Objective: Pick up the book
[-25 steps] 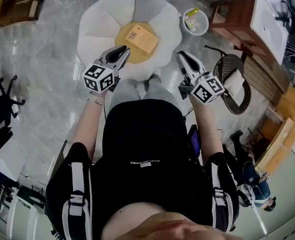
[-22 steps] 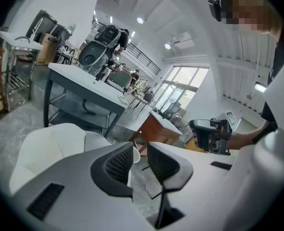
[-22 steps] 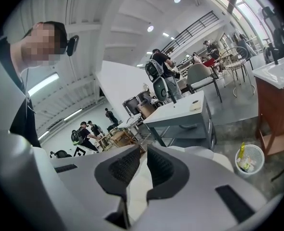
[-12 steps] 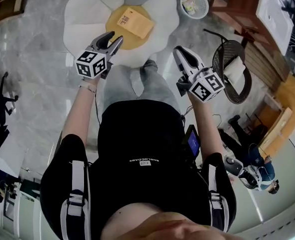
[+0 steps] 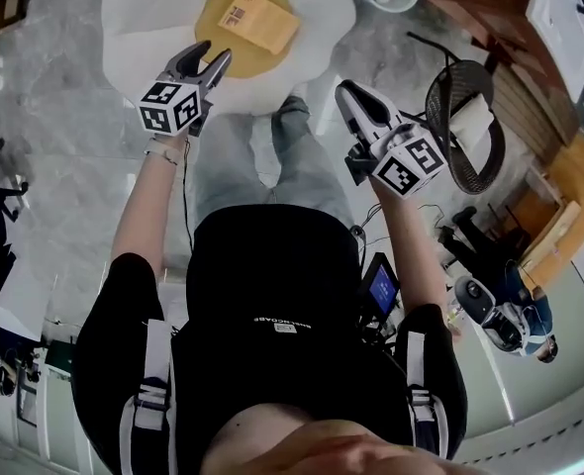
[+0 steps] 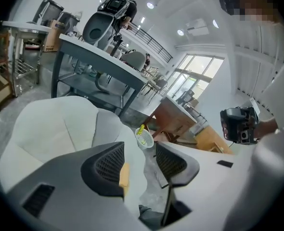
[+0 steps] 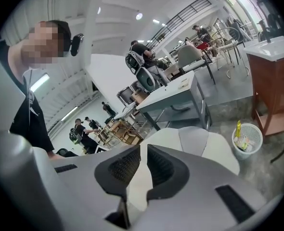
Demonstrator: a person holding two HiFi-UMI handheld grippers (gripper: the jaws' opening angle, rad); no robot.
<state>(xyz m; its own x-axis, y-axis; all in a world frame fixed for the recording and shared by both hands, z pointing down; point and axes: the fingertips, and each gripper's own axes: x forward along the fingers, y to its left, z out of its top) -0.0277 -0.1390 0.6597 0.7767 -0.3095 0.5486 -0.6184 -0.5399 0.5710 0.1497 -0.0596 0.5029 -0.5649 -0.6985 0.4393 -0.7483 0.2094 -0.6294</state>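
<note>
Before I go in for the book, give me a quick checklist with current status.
1. The book lies uncovered on the yellow centre of the cushion: ok.
2. The left tool has jaws apart and empty: ok.
3. The left tool reaches the book: not ok, it is short of it.
4. The right tool is open wide enough: not ok, jaws only narrowly apart, empty.
5. The book has an edge raised enough to grip: cannot tell.

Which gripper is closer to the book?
Left. In the head view, the left gripper is open and sits just below and left of the book. The right gripper is farther away, below and right of it.
</note>
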